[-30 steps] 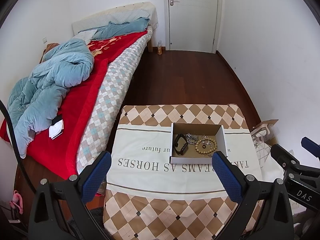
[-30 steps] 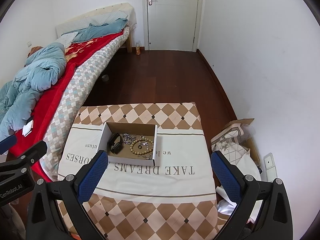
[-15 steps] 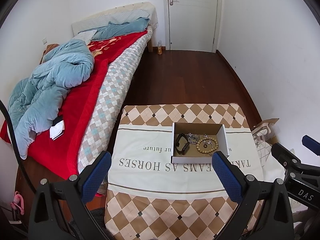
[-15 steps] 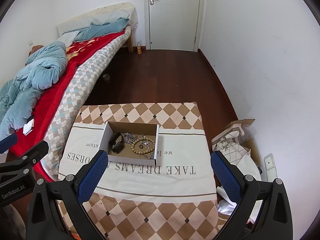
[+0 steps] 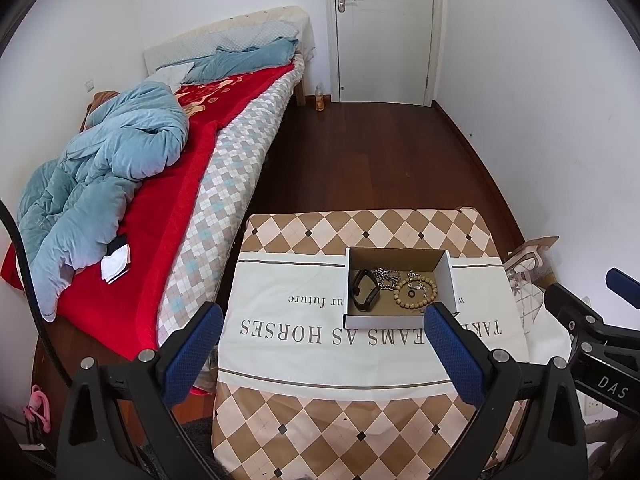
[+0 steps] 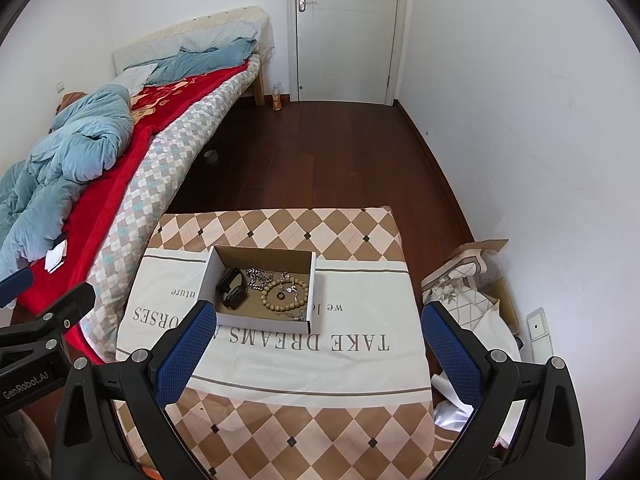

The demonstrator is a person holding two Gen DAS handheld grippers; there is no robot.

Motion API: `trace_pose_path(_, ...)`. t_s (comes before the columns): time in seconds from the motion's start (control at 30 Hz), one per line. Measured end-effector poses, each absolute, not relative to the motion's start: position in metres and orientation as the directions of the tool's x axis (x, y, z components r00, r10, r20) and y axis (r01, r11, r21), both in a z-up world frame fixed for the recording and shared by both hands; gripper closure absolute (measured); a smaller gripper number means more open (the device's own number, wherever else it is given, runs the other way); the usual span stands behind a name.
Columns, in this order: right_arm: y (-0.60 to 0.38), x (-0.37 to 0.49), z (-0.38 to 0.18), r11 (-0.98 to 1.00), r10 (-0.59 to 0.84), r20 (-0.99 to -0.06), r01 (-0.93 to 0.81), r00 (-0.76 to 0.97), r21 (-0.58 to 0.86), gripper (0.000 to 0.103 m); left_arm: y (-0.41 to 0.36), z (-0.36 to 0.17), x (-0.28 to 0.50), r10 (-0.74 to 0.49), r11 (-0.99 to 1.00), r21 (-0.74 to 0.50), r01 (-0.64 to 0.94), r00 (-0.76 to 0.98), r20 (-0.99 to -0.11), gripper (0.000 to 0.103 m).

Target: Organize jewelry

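I see one cardboard box on the covered table, holding, left to right, one black watch, one silver chain and one bead bracelet. My left gripper and right gripper both hover spread, holding nothing.

A bedroom in a home is shown. Along the left of the frame a bed is seen, covered with a red blanket and a crumpled blue duvet, with a checked quilt hanging over its side. A white door with a metal handle is set in the far wall at upper centre, and a dark wooden floor runs up to it. A low table under a checked cloth is placed at lower centre.
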State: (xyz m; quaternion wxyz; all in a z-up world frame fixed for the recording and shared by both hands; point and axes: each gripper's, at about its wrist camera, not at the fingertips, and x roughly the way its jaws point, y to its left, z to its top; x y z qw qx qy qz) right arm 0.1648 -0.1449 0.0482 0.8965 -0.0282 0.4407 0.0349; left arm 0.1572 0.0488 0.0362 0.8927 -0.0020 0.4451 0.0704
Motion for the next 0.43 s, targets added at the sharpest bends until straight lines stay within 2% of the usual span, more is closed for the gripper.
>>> trace_pose_path(0.43, -0.1458, 0.1655, 0.0504, 0.996, 0.036, -0.79, -0.087, 0.612, -0.022, 0.0, 0.051, 0.0367, 0.154, 0.105, 0.992, 0.04, -0.121, 0.599, -0.794, 0.0)
